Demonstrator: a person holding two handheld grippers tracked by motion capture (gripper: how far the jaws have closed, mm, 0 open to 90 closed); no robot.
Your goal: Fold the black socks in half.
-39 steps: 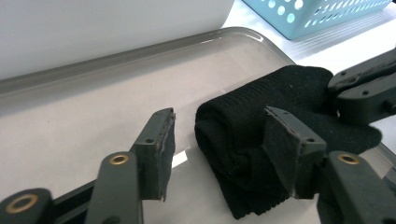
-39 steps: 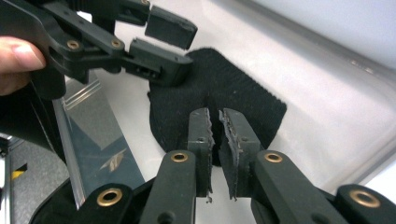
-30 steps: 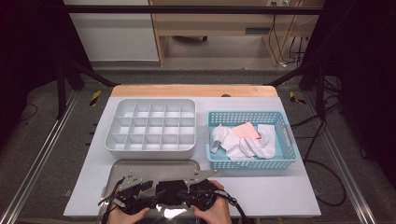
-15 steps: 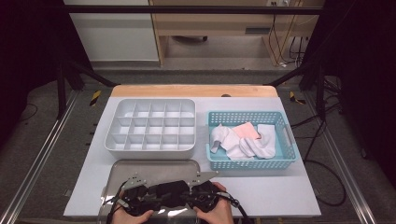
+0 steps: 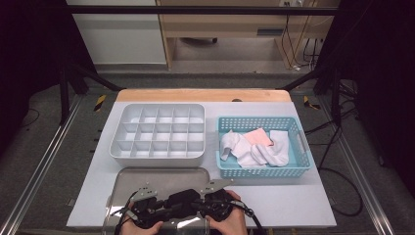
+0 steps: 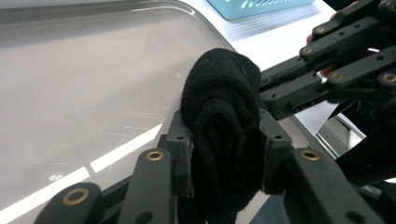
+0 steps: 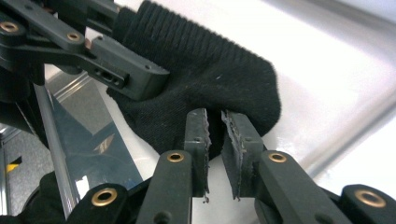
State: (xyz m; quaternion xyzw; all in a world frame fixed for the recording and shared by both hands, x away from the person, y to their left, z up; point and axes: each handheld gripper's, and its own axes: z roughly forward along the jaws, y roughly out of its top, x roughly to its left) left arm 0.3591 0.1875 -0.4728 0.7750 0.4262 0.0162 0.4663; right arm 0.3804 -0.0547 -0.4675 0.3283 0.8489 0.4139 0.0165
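Both grippers' fingers clamped on black sock, left just closed, right seemingly pinching thin edge, sock's bottom hidden.

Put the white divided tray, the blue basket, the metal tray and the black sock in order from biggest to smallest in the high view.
1. White divided tray and metal tray: look alike, and hands cover part of the metal one.
2. Blue basket.
3. Black sock.

Bunched black sock over metal tray
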